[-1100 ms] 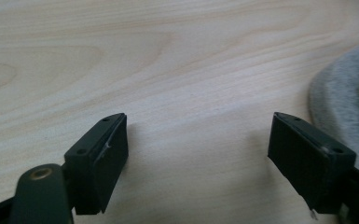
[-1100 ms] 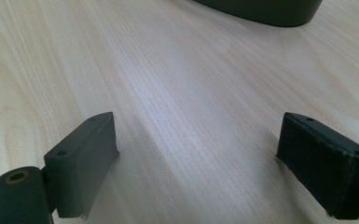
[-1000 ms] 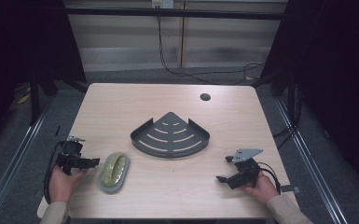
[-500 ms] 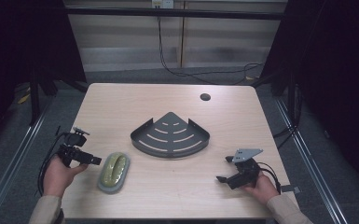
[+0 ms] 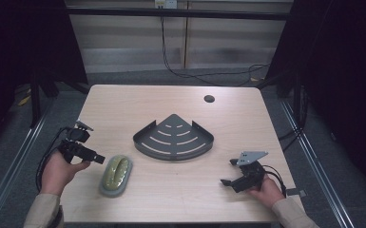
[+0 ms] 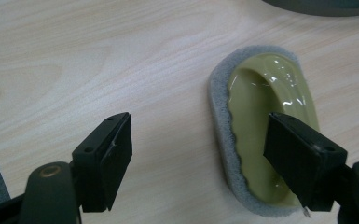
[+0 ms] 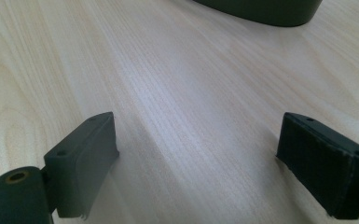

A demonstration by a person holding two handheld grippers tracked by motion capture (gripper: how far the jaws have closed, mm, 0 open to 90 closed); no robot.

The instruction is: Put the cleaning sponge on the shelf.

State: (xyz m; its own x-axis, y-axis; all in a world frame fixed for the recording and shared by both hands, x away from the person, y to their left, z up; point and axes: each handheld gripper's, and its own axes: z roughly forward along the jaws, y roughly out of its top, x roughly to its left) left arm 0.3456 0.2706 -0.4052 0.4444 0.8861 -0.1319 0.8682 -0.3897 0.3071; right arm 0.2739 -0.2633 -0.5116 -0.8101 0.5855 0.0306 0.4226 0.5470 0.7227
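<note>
An oval scrubbing sponge (image 5: 116, 175) with a grey pad and a glossy olive-green grip lies on the wooden table near the front left. In the left gripper view the sponge (image 6: 265, 135) sits ahead and right, under the right jaw. My left gripper (image 5: 96, 158) is open just left of the sponge, held by a hand. A dark grey fan-shaped corner rack (image 5: 173, 139) sits at the table's middle. My right gripper (image 5: 228, 173) rests open near the front right, with bare table between its jaws (image 7: 200, 154).
A small round dark hole (image 5: 209, 99) marks the table's far right part. The rack's edge (image 7: 265, 11) shows at the top of the right gripper view. Black cables trail on the floor behind the table; metal rails run along both sides.
My left gripper has lifted and moved slightly back and left from the sponge, still open. The right gripper has stayed put.
</note>
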